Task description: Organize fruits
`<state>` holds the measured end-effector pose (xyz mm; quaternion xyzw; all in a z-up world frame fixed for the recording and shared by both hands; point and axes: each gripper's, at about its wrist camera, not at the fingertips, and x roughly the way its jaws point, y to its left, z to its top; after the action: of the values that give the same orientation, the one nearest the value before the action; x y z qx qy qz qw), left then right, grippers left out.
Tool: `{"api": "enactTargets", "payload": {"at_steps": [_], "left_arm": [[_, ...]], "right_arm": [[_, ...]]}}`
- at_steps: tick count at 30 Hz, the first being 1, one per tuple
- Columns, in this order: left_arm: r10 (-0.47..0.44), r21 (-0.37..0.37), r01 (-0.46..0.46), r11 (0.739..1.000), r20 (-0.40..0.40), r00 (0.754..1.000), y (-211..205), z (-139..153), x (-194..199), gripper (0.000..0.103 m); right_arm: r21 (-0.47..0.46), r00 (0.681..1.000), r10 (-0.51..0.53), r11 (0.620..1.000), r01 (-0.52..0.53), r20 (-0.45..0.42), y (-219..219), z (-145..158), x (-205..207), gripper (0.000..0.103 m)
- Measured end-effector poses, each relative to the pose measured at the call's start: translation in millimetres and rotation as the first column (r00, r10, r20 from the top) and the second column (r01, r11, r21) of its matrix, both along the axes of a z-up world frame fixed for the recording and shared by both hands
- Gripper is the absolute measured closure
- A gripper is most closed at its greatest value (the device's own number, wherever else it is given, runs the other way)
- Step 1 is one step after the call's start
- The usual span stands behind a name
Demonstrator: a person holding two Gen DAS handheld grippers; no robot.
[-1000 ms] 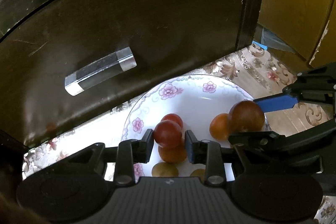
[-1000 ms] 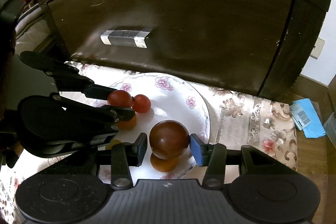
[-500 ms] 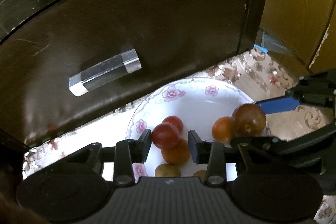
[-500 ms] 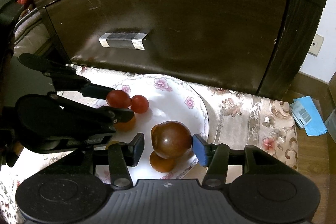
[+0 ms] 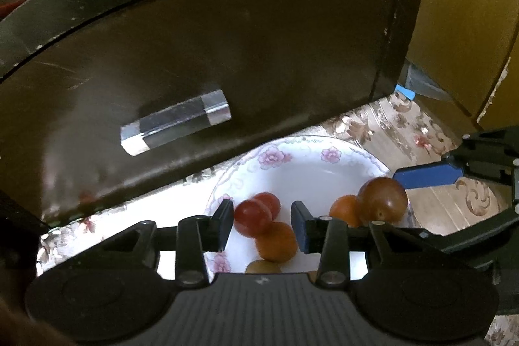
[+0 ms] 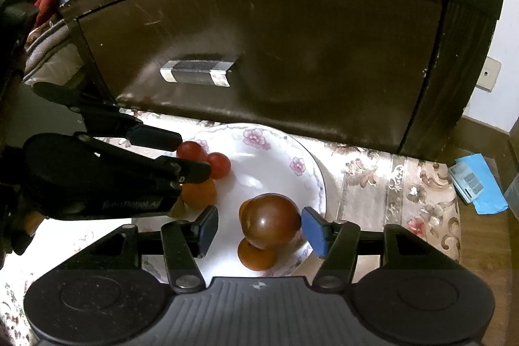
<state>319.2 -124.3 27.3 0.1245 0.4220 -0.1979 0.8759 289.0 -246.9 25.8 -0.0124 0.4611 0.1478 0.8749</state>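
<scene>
While I hold both grippers over the plate [image 6: 311,164], my left gripper [image 5: 262,224] and right gripper [image 6: 259,227] stand released around a red fruit [image 5: 251,218] and a dark plum [image 6: 271,221]; beyond stands a drawer [image 6: 259,47].

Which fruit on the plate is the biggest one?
The dark brown-red fruit between the open right gripper's fingers; it dwarfs the small red and orange ones.
</scene>
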Motion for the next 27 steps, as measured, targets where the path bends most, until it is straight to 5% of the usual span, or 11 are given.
{"api": "enactTargets", "payload": {"at_steps": [19,27], "left_arm": [[0.034,-0.019,-0.033,0.999,0.013,0.999,17.7,13.6,-10.9,0.056],[0.058,-0.027,-0.057,0.998,0.031,0.998,33.1,22.6,-33.9,0.056]], "right_arm": [[0.106,0.999,0.025,0.994,-0.028,0.024,1.1,16.6,-8.7,0.047],[0.073,1.0,0.008,0.997,-0.009,0.017,2.7,28.6,-20.5,0.047]]}}
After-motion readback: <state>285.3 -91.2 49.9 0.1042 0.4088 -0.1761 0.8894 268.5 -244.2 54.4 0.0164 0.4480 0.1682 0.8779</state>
